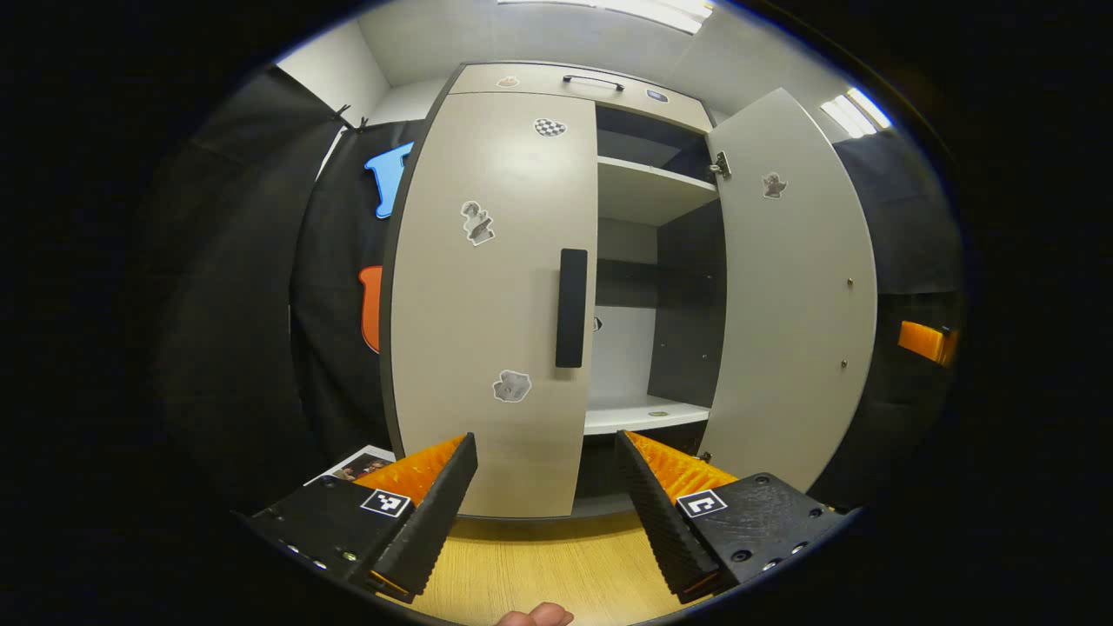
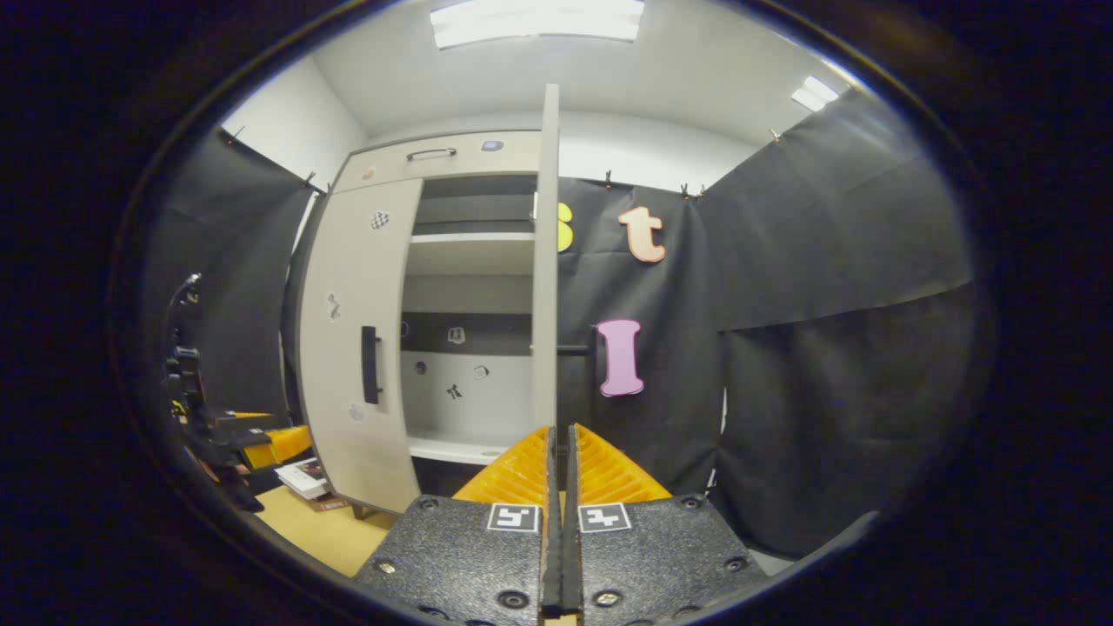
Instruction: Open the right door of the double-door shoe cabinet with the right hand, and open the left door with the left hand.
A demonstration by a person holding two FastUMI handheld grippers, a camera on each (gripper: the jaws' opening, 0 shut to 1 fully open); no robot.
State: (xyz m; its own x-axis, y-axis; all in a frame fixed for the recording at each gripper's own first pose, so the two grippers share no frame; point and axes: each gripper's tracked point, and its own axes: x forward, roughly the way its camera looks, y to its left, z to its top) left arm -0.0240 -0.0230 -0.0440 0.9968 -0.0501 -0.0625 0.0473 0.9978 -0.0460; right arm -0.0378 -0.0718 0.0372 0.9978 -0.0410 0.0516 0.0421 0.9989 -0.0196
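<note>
Shoe cabinet (image 1: 556, 80): stands straight ahead of the left claw, against the black booth wall, on a pale wood floor (image 1: 539, 565).
Right door (image 1: 796, 287): swung wide open, edge-on in the right gripper view (image 2: 546, 261); its handle pokes out to the right side there.
Left door (image 1: 487, 296): closed, with stickers on its face and a dark vertical handle (image 1: 571, 307) near its inner edge.
Inside: pale shelves (image 1: 648, 187) and a dark back panel.
Left claw (image 1: 546, 487): fingers well apart, holding nothing, short of the left door and below its handle.
Right claw (image 2: 559, 469): fingers pressed together with nothing between them, lined up below the open door's edge.
Floor by cabinet: a booklet (image 2: 304, 476) lies at the left foot.
</note>
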